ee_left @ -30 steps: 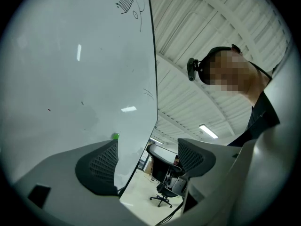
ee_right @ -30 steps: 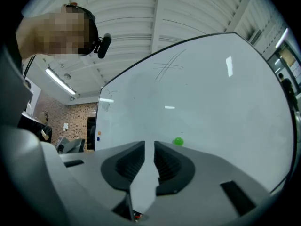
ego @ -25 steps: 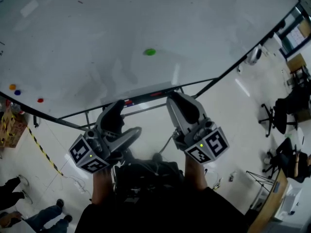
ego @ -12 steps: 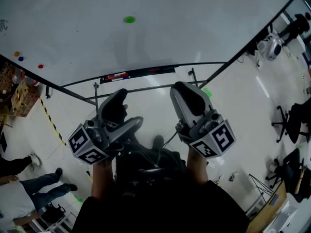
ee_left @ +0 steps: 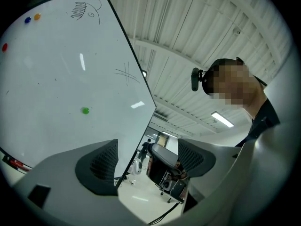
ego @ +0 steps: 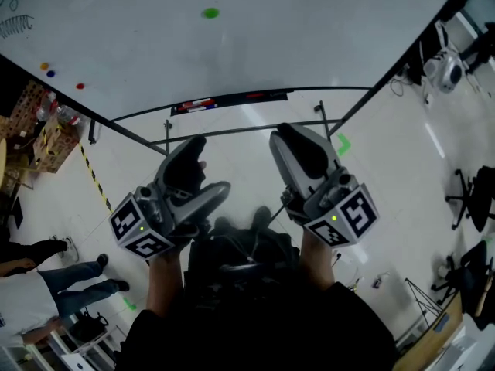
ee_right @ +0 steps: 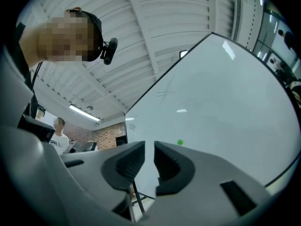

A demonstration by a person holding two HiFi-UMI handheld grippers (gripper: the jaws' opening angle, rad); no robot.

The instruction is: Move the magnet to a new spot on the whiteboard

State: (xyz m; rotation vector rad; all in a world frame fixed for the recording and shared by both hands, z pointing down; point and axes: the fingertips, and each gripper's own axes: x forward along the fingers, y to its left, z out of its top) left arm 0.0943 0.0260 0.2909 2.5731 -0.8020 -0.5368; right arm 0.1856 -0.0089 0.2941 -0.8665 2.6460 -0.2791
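The green magnet [ego: 210,12] sits on the whiteboard [ego: 309,45], well ahead of both grippers. It seems more in line with the left gripper [ee_left: 148,149], whose jaws stand wide apart and empty. The right gripper [ee_right: 149,149] jaws leave only a slim gap, also empty.

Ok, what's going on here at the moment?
A person faces the large white whiteboard with a handheld two-jaw gripper in each hand, both pointed towards the board. The small round green magnet sits on the board, untouched and well beyond both grippers. The left gripper has its jaws wide apart with nothing between them. The right gripper shows only a narrow gap, also empty. The magnet has not been picked up yet.
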